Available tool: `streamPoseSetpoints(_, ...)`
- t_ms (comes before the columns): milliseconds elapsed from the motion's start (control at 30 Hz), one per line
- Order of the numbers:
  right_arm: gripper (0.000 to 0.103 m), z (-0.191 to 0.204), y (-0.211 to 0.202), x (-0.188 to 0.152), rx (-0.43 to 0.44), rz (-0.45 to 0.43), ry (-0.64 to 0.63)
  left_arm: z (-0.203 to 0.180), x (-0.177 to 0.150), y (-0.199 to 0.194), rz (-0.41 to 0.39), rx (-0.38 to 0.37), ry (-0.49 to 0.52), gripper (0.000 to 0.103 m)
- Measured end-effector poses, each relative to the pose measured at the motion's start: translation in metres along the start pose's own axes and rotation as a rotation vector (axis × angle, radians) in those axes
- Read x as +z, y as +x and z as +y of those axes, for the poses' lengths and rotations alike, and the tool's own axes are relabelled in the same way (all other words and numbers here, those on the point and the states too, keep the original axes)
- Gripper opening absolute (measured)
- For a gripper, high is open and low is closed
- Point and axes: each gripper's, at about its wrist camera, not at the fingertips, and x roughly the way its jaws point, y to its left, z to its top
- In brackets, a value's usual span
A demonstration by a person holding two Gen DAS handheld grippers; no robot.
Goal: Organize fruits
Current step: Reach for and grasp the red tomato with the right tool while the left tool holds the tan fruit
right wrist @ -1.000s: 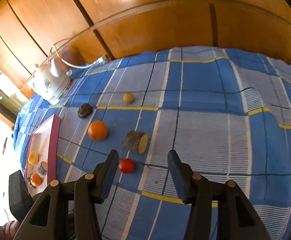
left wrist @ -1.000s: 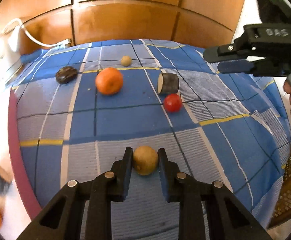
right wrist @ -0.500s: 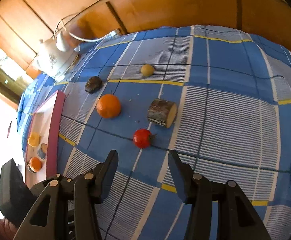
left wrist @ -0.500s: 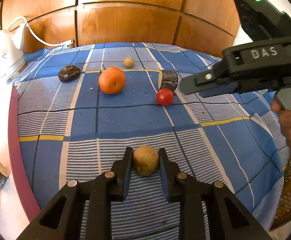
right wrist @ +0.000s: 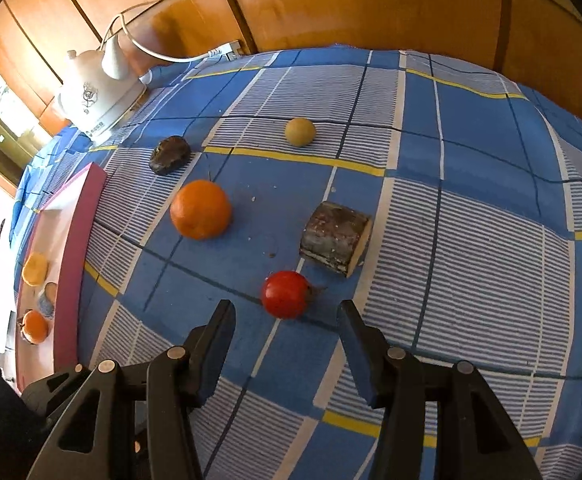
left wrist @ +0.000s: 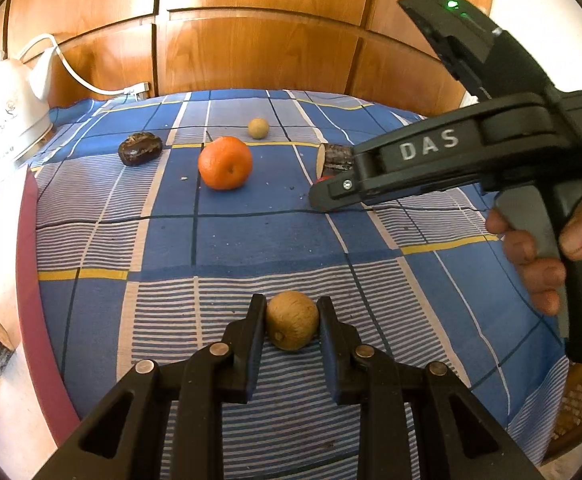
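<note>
Left wrist view: left gripper [left wrist: 289, 320] fingers pinching tan round fruit [left wrist: 292, 319] resting on checked cloth [left wrist: 251, 240]; orange [left wrist: 225, 163] lying farther off.
Right wrist view: right gripper [right wrist: 287, 322] fingers standing apart, gripping nothing — red tomato [right wrist: 285, 294] sitting just ahead, between fingertips.

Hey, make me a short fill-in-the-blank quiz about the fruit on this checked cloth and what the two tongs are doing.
1. The left tongs are shut on a small ____ ball.
2. The right tongs are open, and the fruit nearest their tips is the ____ tomato.
3. The largest round fruit on the cloth is the ____.
4. The white ____ stands at the cloth's far left corner.

Missing words: brown; red; orange; kettle
</note>
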Motion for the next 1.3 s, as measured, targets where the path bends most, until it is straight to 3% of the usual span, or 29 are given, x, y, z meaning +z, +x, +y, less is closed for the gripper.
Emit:
streamPoseSetpoints(667,0.048,0.007,0.009,0.002,-0.029,-0.032,-0.054,-0.001,-0.001,-0.002,-0.007,0.003,0.001,0.027)
streamPoseSetpoints(767,0.042,0.008,0.010,0.003,-0.039,-0.036,-0.061,-0.001,-0.001,-0.002,-0.007,0.002,0.000,0.027)
streamPoseSetpoints(867,0.026,0.008,0.010,0.003,-0.045,-0.032,-0.072,-0.001,-0.001,-0.002,-0.006,0.001,-0.001,0.027)
streamPoseSetpoints(1000,0.026,0.015,0.010,0.000,-0.081,-0.018,-0.118,0.000,0.000,-0.003,-0.004,0.001,-0.002,0.027)
streamPoseSetpoints(1300,0.027,0.013,0.010,-0.001,-0.072,-0.003,-0.115,-0.002,0.003,-0.002,0.003,0.016,0.004,0.027)
